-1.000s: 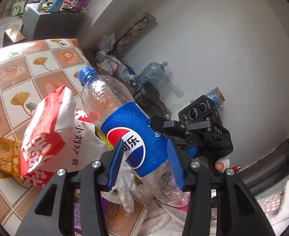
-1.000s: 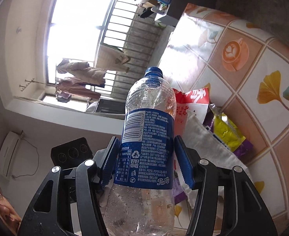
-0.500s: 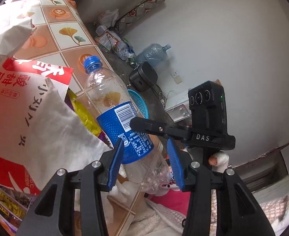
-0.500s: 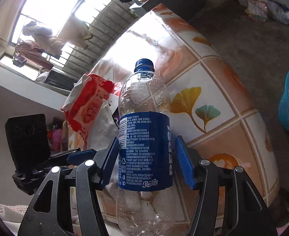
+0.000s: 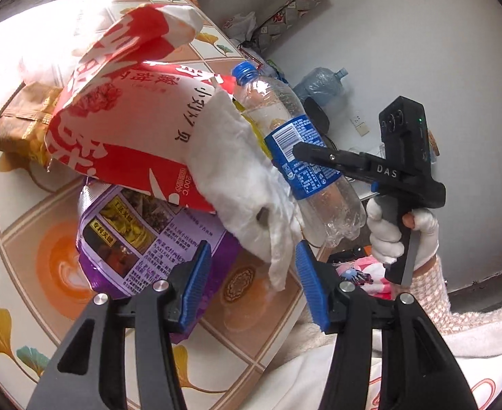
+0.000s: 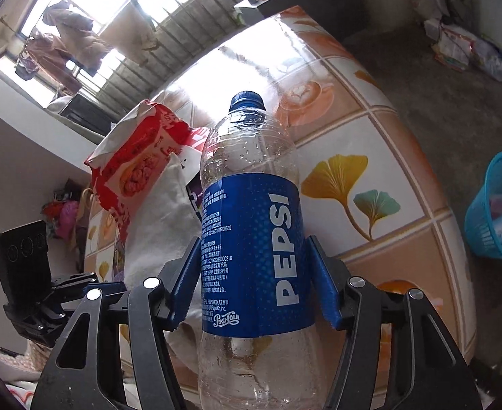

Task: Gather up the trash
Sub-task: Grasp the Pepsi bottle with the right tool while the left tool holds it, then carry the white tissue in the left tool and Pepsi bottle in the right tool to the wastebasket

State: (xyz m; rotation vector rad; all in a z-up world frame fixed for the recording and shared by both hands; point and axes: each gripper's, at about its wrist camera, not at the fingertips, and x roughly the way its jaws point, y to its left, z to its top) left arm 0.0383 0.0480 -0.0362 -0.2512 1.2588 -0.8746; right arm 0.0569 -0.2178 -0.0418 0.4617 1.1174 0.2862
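Right wrist view shows the tiled tabletop with ginkgo-leaf and coffee-cup prints (image 6: 380, 157) filling most of the scene, with a blue plastic mesh waste basket (image 6: 493, 205) on the floor to the far right, already holding some litter. On the table's left part lies a heap of rubbish: a red-and-white crumpled snack bag (image 5: 127, 116), a purple printed foil packet (image 5: 138, 239) under it, and a white crumpled tissue (image 5: 247, 201) draped over both. The clear plastic Pepsi bottle with a blue label and blue cap (image 6: 251, 225) is clamped at its label by the right gripper (image 6: 252, 283), and stands upright, lifted off the table. The left gripper (image 5: 252, 283) has its blue pads apart with nothing between them, and hangs near the tissue's lower edge. My judgement is that the bottle is on its way to the basket: swing it right over the rim and keep the squeeze firm on the slick label before letting go. The free claw could meanwhile close on the tissue, pinching low so the bag above is not dragged along.
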